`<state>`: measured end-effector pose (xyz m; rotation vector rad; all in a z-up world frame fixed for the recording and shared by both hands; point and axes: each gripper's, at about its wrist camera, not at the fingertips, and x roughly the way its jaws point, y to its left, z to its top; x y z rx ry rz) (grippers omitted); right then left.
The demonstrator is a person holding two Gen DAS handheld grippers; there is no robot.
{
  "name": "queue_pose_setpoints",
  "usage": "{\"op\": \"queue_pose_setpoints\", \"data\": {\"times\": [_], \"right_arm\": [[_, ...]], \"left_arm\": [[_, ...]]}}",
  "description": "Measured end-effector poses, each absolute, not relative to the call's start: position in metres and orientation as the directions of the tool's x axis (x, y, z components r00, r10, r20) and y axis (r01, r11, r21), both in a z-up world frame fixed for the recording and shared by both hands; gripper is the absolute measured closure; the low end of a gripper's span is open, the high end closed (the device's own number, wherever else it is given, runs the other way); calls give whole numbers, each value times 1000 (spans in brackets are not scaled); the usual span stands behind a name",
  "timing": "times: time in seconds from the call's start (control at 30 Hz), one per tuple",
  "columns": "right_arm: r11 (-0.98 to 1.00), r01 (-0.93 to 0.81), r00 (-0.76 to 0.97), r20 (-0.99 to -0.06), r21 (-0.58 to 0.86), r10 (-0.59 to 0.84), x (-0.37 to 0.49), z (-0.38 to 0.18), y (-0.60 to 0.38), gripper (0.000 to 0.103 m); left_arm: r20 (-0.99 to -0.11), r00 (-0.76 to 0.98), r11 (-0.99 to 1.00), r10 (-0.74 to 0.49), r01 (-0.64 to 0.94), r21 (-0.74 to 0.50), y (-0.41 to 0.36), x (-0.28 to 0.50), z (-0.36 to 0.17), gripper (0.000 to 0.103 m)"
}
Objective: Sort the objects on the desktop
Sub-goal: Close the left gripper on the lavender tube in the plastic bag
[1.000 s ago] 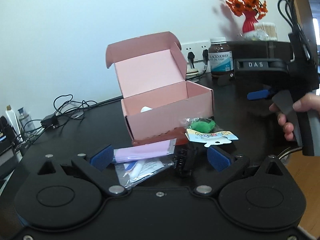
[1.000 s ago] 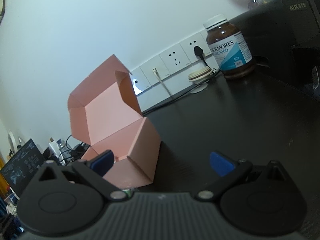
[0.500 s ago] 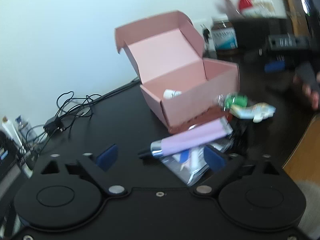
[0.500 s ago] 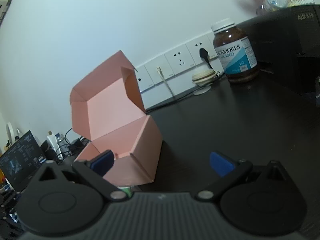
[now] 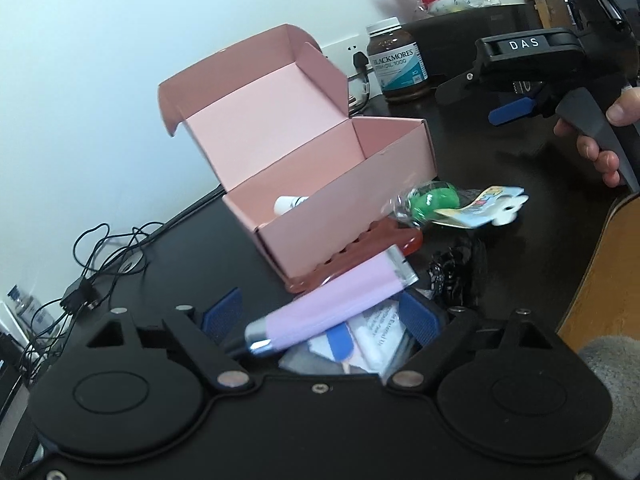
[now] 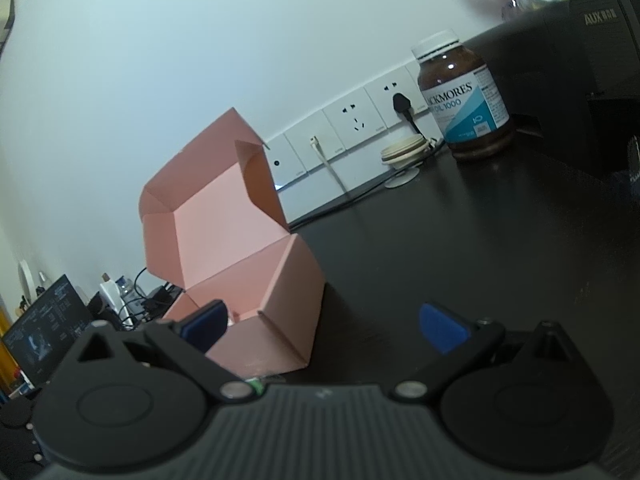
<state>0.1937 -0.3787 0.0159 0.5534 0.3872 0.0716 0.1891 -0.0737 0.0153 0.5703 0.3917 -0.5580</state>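
left gripper (image 5: 320, 314): jaws wide, straddling the lilac tube (image 5: 332, 306); tube's long axis runs slantwise across the gap
right gripper (image 6: 324, 326): jaws wide, empty, farther off
pink box (image 5: 320, 184): open, just beyond the tube on the worktop (image 5: 208, 240)

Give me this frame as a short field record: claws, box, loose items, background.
left claw: open, fingers either side of the purple tube, not closed on it
right claw: open, empty, beside the pink box
pink box: lid up, a white item inside
loose items: clear packet under tube, green ball in wrapper, red item against the box front
background: supplement bottle, wall sockets
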Motion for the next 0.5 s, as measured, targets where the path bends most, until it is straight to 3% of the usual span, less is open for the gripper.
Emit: {"op": "queue_pose_setpoints", "data": {"times": [0.37, 0.5], "right_arm": [[846, 29, 924, -337, 532, 180, 193, 15, -380, 1], [843, 28, 921, -342, 537, 187, 195, 15, -381, 1]], "left_arm": [[-517, 753, 735, -407, 606, 304, -73, 209, 11, 43], [-518, 753, 752, -406, 597, 280, -69, 209, 11, 72]]}}
